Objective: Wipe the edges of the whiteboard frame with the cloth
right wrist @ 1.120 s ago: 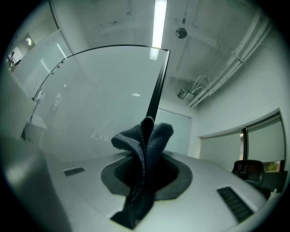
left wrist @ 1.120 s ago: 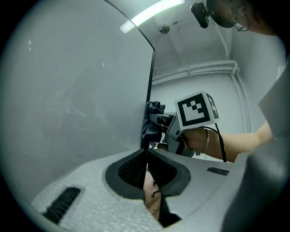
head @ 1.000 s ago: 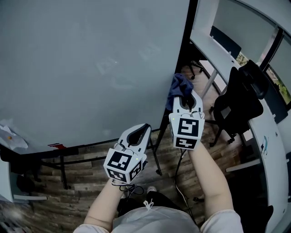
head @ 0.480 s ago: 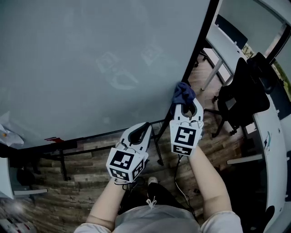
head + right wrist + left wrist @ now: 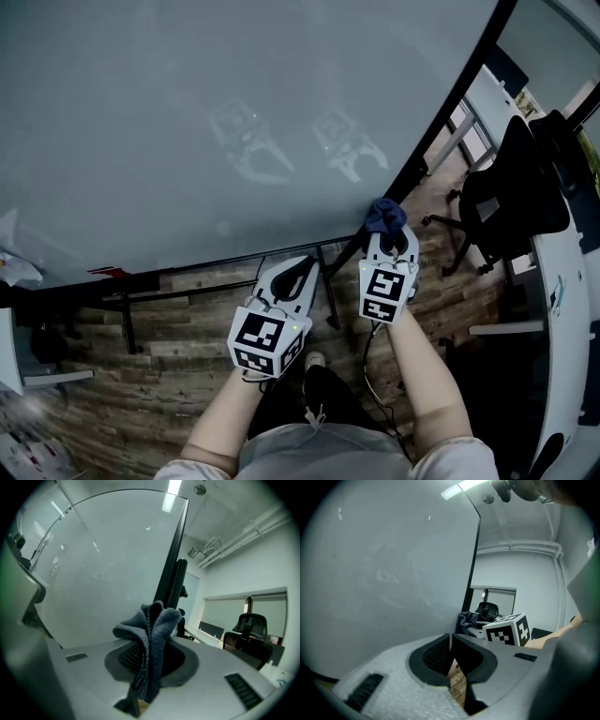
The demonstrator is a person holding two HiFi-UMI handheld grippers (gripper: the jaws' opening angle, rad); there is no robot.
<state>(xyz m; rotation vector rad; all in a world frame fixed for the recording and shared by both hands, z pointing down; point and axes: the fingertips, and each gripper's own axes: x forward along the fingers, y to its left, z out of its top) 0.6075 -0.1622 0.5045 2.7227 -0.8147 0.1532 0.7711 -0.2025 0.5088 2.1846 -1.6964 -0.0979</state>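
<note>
Gripping the cloth (image 5: 384,216), the right gripper (image 5: 390,236) jaws sit at the whiteboard frame (image 5: 443,112), apparently touching its right edge, which runs upward; left gripper (image 5: 298,269) jaws are closed, empty.

My head camera looks steeply down over my forearms onto the left gripper (image 5: 292,269) and right gripper (image 5: 391,240), with the whiteboard (image 5: 187,112) close ahead and the floor (image 5: 187,323) below. Each gripper camera sits just behind its own jaws, tilted up along the board, and all three views share its black frame edge (image 5: 455,94).
</note>
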